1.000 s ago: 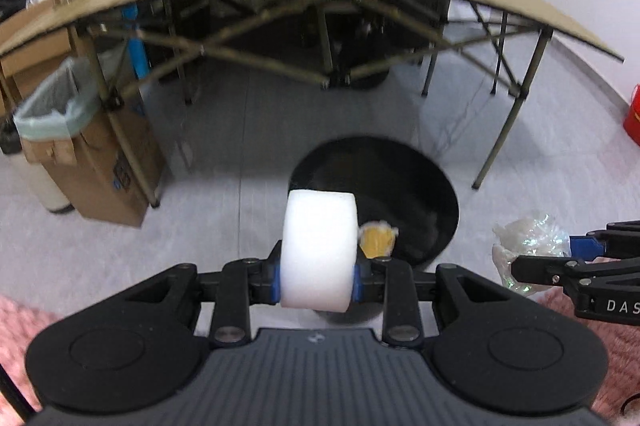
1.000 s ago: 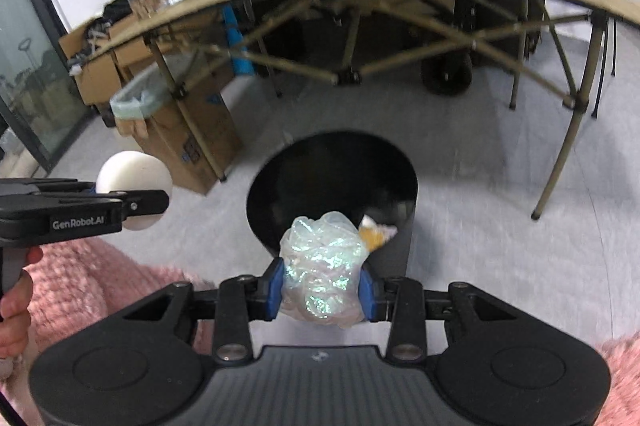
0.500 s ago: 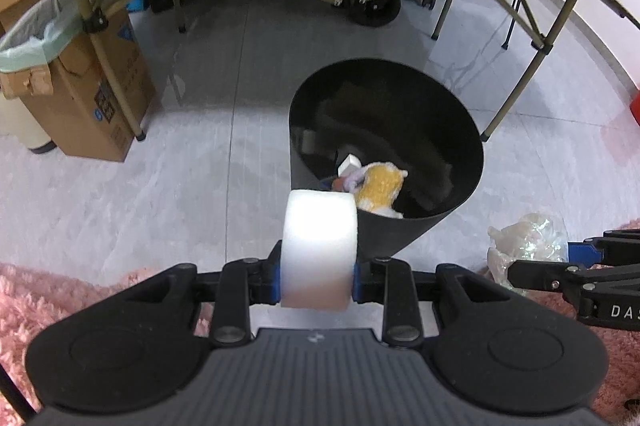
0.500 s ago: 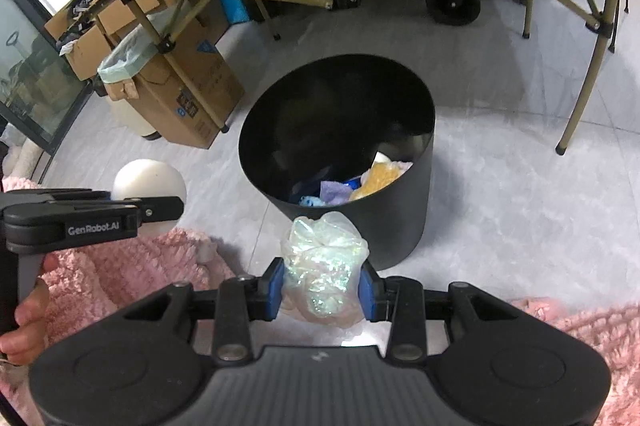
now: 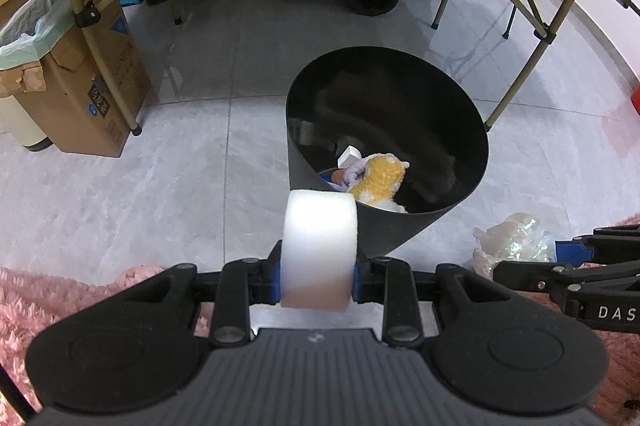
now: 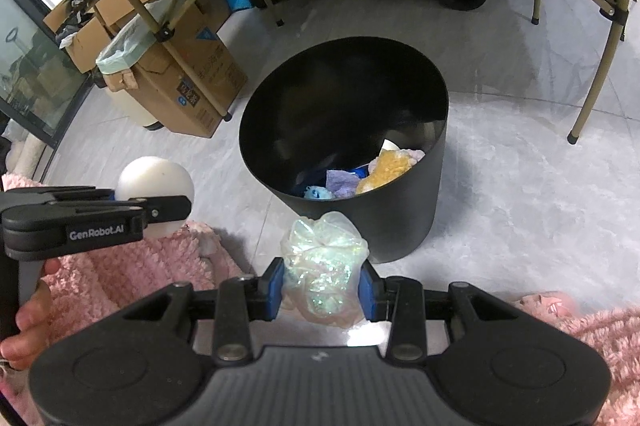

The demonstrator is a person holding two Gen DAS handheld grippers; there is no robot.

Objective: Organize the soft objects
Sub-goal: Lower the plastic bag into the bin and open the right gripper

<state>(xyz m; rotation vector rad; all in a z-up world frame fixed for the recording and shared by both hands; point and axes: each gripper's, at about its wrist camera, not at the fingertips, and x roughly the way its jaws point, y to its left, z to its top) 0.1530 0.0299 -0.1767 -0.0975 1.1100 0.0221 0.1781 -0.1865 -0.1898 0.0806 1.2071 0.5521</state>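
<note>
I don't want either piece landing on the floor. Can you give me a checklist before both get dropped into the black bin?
1. Left tool gripping the white foam piece: ok.
2. Right tool gripping the iridescent plastic wad: ok.
3. Black bin upright, mouth open: ok.
4. Room above the yellow plush inside: ok.
5. Both pieces over the opening: not ok, short of the near rim.
6. Tools apart from each other: ok.
</note>
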